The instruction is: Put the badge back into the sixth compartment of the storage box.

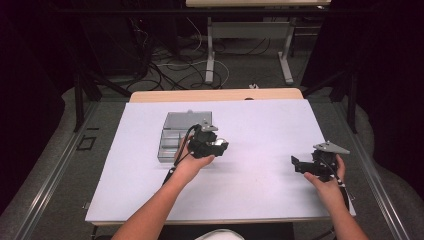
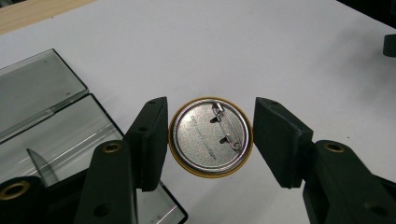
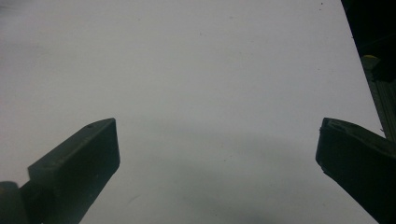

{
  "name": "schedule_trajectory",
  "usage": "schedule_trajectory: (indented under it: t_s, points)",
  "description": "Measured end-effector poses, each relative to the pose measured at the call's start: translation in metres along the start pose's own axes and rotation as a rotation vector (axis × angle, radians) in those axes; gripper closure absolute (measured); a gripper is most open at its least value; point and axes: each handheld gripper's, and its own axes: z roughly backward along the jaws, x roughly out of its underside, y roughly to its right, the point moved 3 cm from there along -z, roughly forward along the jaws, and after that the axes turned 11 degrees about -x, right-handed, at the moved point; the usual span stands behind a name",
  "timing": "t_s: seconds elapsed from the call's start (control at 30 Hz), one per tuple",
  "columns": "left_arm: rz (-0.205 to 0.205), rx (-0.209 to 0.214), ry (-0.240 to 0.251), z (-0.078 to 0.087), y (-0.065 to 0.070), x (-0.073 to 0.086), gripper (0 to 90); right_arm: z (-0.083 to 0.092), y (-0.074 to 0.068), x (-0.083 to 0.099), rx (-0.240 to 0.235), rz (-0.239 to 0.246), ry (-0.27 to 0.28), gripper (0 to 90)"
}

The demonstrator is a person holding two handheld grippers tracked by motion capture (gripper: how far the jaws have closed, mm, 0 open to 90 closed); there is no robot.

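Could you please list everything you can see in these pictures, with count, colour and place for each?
pin badge: one, silvery metal back with a gold rim and a safety pin, held between the left gripper's pads above the white surface.
compartment box: one, clear grey, lid open, on the table's left half, beside the left gripper.
table: one, white top with a wooden far edge, in the middle of the high view.
second table: one, pale top on grey legs, behind, with cables on the floor under it.
left gripper: one, black, shut on the pin badge.
right gripper: one, black, jaws wide apart over bare table at the right.
forearms: two, coming in from the bottom of the high view.
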Motion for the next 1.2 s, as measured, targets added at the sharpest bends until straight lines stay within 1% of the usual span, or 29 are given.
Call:
schedule_trajectory:
  t_s: [0.03,0.07,0.1,0.13,0.17,0.2,0.27,0.3,0.37,0.4,0.43,0.47,0.5,0.53,0.6,0.63,0.67,0.77,0.83,0.87,0.93,1.07,1.13,1.2]
  points:
    - [0.003,-0.002,0.005,0.001,-0.001,0.000,47.1,0.000,0.000,0.000,-0.001,0.000,-0.001,0.0]
    - [0.013,-0.002,-0.004,0.002,-0.002,0.001,47.1,0.000,0.000,0.000,0.000,0.000,-0.002,0.0]
    - [0.015,-0.010,0.003,0.003,-0.005,0.002,47.1,0.000,-0.001,0.000,-0.002,0.000,-0.002,0.0]
    - [0.009,-0.011,-0.002,0.003,-0.007,0.002,47.1,0.000,-0.001,0.000,-0.002,0.001,-0.001,0.0]
    - [0.020,-0.015,-0.001,0.004,-0.008,0.003,47.1,0.000,-0.002,0.000,-0.002,-0.005,-0.002,0.0]
    - [0.018,-0.018,-0.006,0.004,-0.011,0.004,47.1,0.000,-0.001,0.000,-0.001,0.005,-0.003,0.0]
    - [0.036,-0.018,-0.011,0.005,-0.013,0.007,47.1,0.000,0.000,0.000,0.001,0.001,0.001,0.0]
    - [0.026,-0.020,-0.015,0.005,-0.015,0.008,47.1,0.000,0.000,0.000,-0.001,0.000,0.001,0.0]
    - [0.032,-0.026,-0.016,0.004,-0.017,0.010,47.1,0.000,0.000,0.000,0.000,-0.001,0.000,0.0]
    - [0.023,-0.025,-0.024,0.004,-0.019,0.011,47.1,0.000,0.000,0.000,-0.001,-0.001,0.000,0.0]
    - [0.035,-0.025,-0.024,0.004,-0.020,0.012,47.1,0.000,0.000,0.000,0.000,0.001,0.000,0.0]
    - [0.029,-0.032,-0.027,0.004,-0.022,0.014,47.1,0.000,-0.001,0.000,0.000,0.001,0.000,0.0]
    - [0.046,-0.028,-0.032,0.003,-0.023,0.015,47.1,0.000,-0.001,0.000,-0.001,0.000,0.000,0.0]
    - [0.036,-0.033,-0.036,0.003,-0.026,0.017,47.1,0.000,-0.001,0.000,-0.003,0.004,-0.003,0.0]
    - [0.057,-0.036,-0.036,0.002,-0.029,0.020,47.1,0.000,-0.002,0.000,-0.001,-0.005,-0.001,0.0]
    - [0.053,-0.040,-0.039,0.001,-0.031,0.021,47.1,0.000,-0.002,0.000,-0.001,-0.006,-0.002,0.0]
    - [0.059,-0.042,-0.042,0.001,-0.033,0.022,47.1,-0.001,-0.002,0.000,-0.001,-0.008,-0.002,0.0]
    - [0.071,-0.049,-0.045,-0.002,-0.035,0.025,47.1,-0.001,-0.002,0.000,0.000,-0.010,-0.004,0.0]
    - [0.074,-0.051,-0.062,-0.004,-0.038,0.028,47.1,-0.001,-0.002,0.000,-0.001,0.001,-0.004,0.0]
    - [0.080,-0.052,-0.062,-0.006,-0.038,0.029,47.1,-0.001,-0.002,0.000,-0.001,-0.003,-0.005,0.0]
    - [0.080,-0.061,-0.076,-0.009,-0.041,0.032,47.1,-0.001,-0.003,0.000,-0.001,-0.004,-0.006,0.0]
    - [0.101,-0.068,-0.092,-0.012,-0.044,0.036,47.1,-0.001,-0.003,0.000,0.000,-0.005,-0.005,0.0]
    - [0.097,-0.069,-0.092,-0.013,-0.045,0.037,47.1,-0.001,-0.002,0.000,0.000,-0.002,-0.003,0.0]
    - [0.103,-0.068,-0.101,-0.013,-0.045,0.038,47.1,-0.001,-0.002,0.000,0.000,-0.004,-0.005,0.0]
